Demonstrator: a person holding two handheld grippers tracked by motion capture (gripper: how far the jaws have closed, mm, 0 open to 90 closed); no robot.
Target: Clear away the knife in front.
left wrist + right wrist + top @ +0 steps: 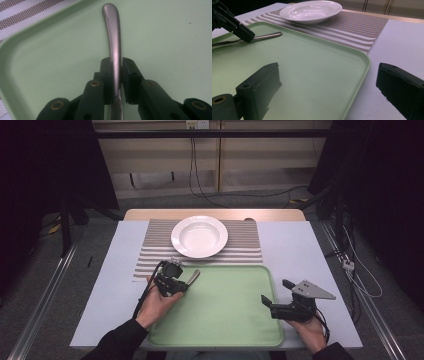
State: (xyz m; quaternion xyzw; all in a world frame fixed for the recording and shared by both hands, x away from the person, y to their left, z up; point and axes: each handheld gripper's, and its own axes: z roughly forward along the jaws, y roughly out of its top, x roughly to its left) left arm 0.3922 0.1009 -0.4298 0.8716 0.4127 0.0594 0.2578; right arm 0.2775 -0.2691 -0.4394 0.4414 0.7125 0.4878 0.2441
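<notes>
Metal utensil handle (113, 37), clamped between the left gripper's (115, 72) jaws over the green tray's (225, 305) far-left corner; right gripper (274, 299), jaws open, near-right.

the tray (225, 315) lies on the near middle of the table (295, 250), with the placemat (245, 245) just beyond its far edge; the plate (199, 236) sits on the placemat, and the utensil handle (193, 276) reaches over the tray's far left corner
</notes>
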